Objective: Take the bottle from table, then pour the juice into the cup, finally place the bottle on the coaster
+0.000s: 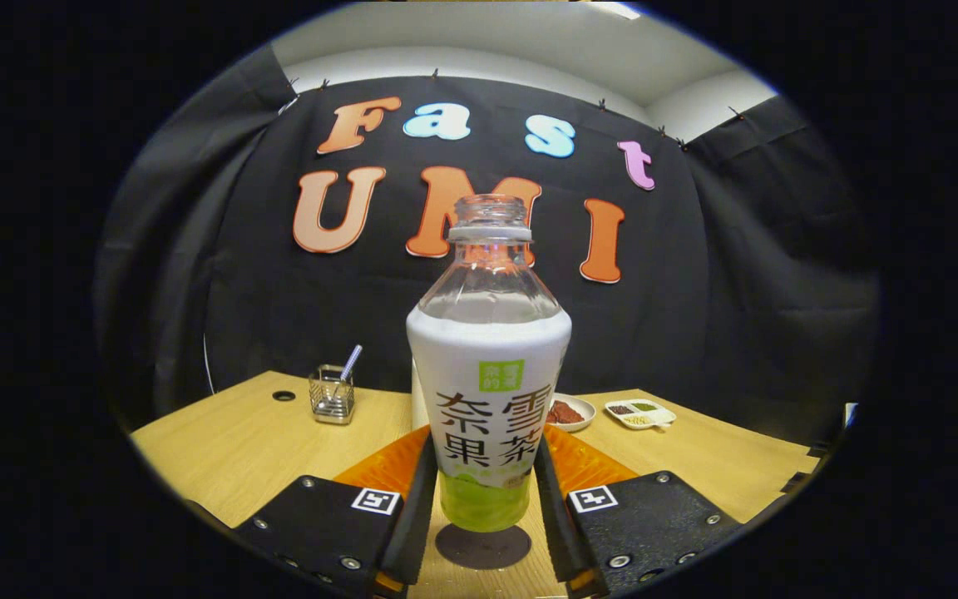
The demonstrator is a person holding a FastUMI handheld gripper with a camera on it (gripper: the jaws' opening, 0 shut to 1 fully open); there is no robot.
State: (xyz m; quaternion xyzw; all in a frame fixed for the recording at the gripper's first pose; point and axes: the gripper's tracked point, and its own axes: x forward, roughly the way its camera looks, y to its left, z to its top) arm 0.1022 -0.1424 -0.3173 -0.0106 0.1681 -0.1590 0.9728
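Black tongs [483,499] clamp upright bottle [487,374] above coaster [483,547].

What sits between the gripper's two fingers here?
In the gripper view, the uncapped bottle stands upright between the fingers of the gripper, both pressing its sides. Under its base lies the dark round coaster on the table.

The gripper [483,507] is seen at the bottom centre of the frame as two black, rough-textured blocks studded with silver screws. A white square marker with a black pattern is fixed on each block. Orange parts are glimpsed behind the black fingers [417,507].
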